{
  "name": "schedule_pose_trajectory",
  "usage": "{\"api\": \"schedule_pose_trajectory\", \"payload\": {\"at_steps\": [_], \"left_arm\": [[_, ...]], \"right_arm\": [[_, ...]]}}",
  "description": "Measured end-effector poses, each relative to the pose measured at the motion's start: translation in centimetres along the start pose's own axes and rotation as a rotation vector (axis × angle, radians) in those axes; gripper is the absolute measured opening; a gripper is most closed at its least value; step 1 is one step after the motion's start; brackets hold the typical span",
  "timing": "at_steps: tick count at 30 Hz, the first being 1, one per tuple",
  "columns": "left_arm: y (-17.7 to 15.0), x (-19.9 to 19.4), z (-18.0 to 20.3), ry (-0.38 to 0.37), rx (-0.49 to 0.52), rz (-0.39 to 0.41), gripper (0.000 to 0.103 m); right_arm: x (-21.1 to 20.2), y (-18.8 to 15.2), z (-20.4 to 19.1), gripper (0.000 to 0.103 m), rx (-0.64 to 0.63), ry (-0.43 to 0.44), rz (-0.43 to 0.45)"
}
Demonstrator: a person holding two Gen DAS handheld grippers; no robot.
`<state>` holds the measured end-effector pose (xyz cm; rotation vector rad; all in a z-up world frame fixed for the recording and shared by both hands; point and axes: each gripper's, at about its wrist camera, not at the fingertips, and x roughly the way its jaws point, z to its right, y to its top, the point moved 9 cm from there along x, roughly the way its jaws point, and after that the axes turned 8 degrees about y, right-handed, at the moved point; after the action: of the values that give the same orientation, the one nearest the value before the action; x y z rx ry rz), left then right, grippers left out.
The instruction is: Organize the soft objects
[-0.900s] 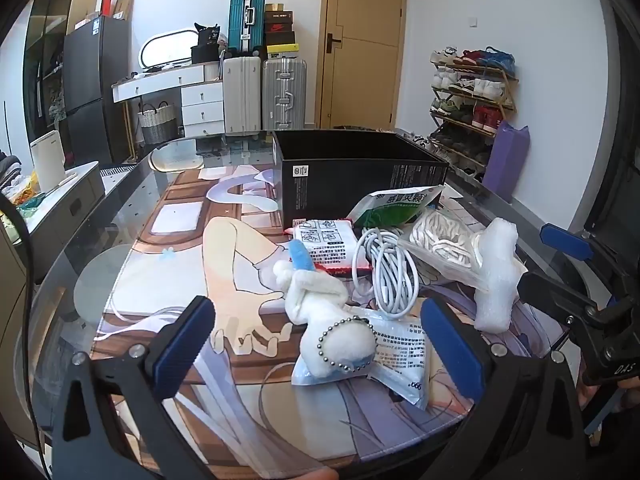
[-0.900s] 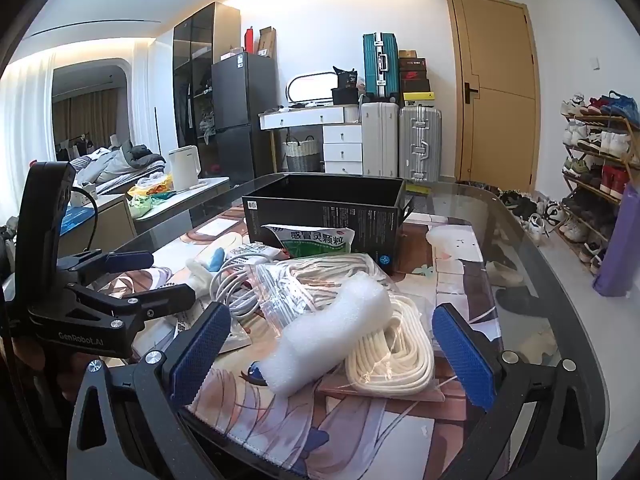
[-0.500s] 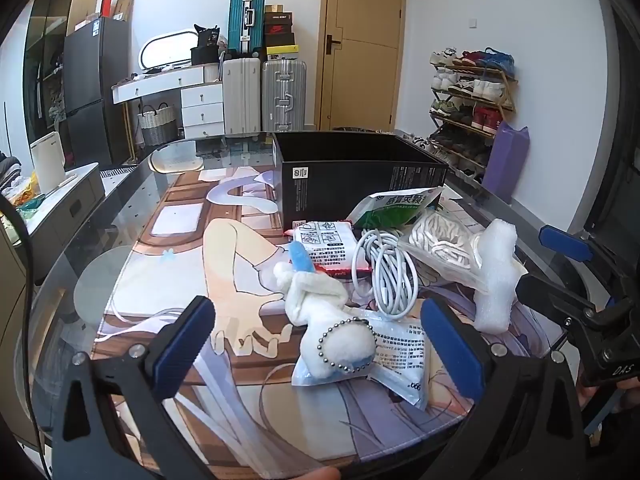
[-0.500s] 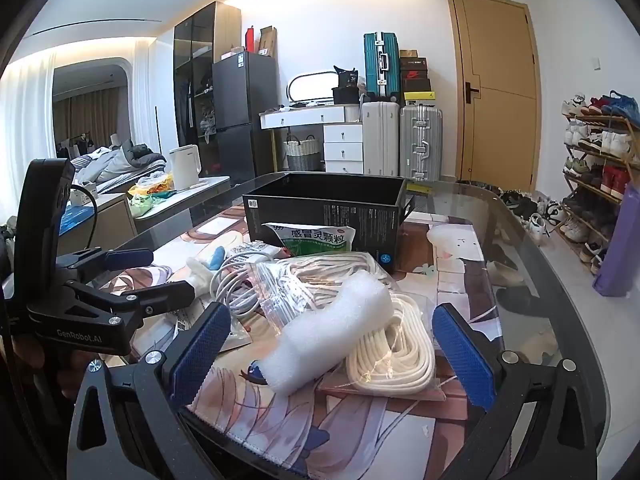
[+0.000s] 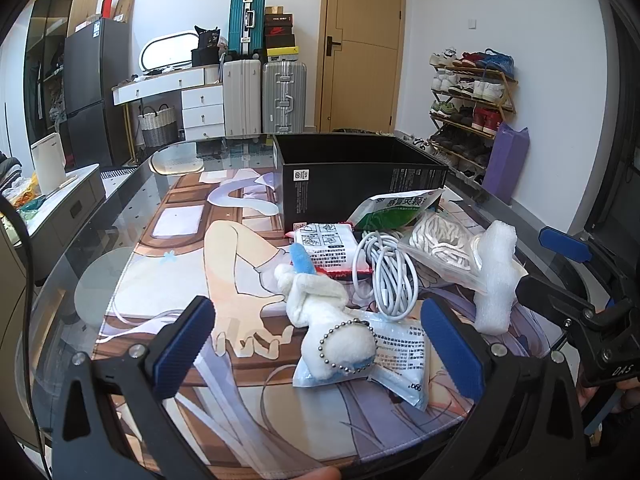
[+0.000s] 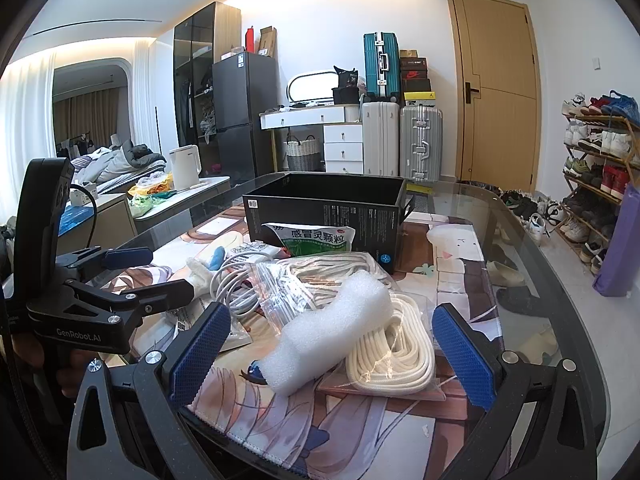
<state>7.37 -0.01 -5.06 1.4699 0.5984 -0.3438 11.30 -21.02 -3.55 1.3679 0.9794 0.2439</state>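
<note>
A white plush toy (image 5: 320, 304) with a bead chain lies on a plastic packet (image 5: 396, 352), just ahead of my open left gripper (image 5: 316, 352). A white foam piece (image 6: 332, 324) lies on a bagged coil of white rope (image 6: 392, 344), between the pads of my open right gripper (image 6: 332, 352). The foam also shows in the left wrist view (image 5: 496, 276). A white cable coil (image 5: 388, 276), a green packet (image 6: 316, 238) and a red-edged packet (image 5: 328, 244) lie before the open black box (image 6: 332, 212).
The things lie on a printed mat (image 5: 192, 280) on a glass table (image 5: 72, 248). The left gripper shows at the left in the right wrist view (image 6: 132, 276). Suitcases (image 5: 280, 96), a door and a shoe rack (image 6: 600, 152) stand behind.
</note>
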Motion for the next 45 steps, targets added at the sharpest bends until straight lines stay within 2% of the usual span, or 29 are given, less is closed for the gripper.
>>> {"api": "schedule_pose_trajectory", "payload": {"at_steps": [45], "left_arm": [[0.52,-0.07,-0.82,0.002,-0.016,-0.002,0.103]], "right_arm": [[0.37,-0.75,-0.47,0.102,-0.008,0.012,-0.020]]}}
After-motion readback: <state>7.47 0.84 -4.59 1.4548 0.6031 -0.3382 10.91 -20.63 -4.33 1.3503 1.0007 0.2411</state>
